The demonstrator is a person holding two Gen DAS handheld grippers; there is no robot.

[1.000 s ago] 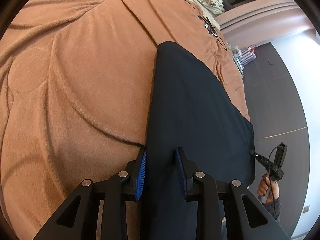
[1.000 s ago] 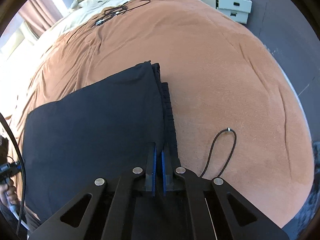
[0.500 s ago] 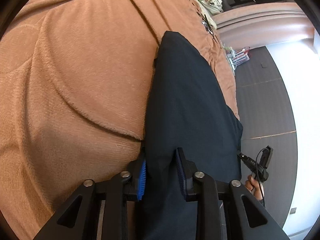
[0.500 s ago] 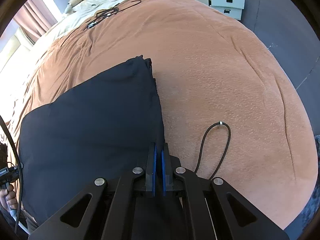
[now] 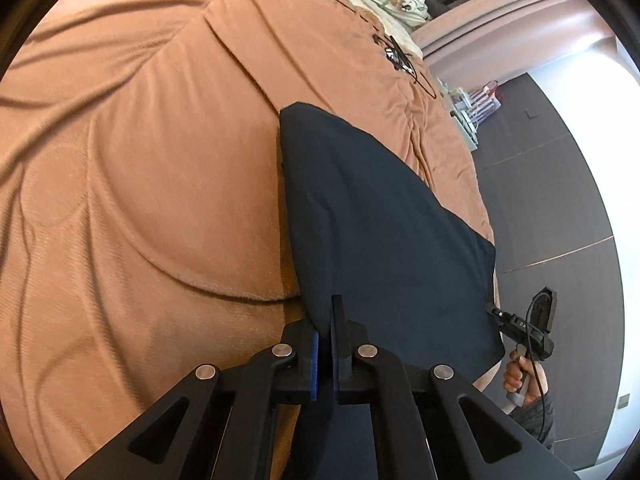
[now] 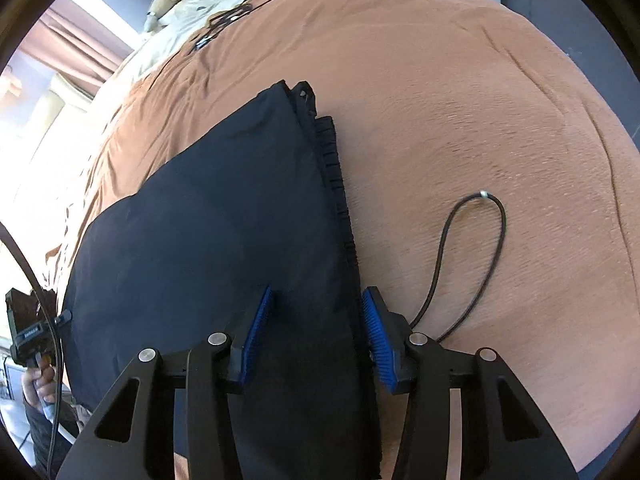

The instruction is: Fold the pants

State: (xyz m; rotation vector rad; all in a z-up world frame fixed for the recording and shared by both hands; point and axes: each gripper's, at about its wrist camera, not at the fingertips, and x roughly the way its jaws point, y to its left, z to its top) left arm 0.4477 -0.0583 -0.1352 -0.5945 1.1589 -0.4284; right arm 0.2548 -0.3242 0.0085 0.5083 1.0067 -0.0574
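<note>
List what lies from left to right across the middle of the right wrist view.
Other gripper in a hand → dark pants → pleated waistband edge → black cord loop → bare brown blanket.

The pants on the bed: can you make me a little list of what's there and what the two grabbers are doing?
pants: dark navy pants, folded flat
surface: brown blanket
left gripper: just closed, pinching the pants' edge
right gripper: just opened, pads apart astride the waistband side
nearby: black cord loop on the blanket, right of the pants
</note>
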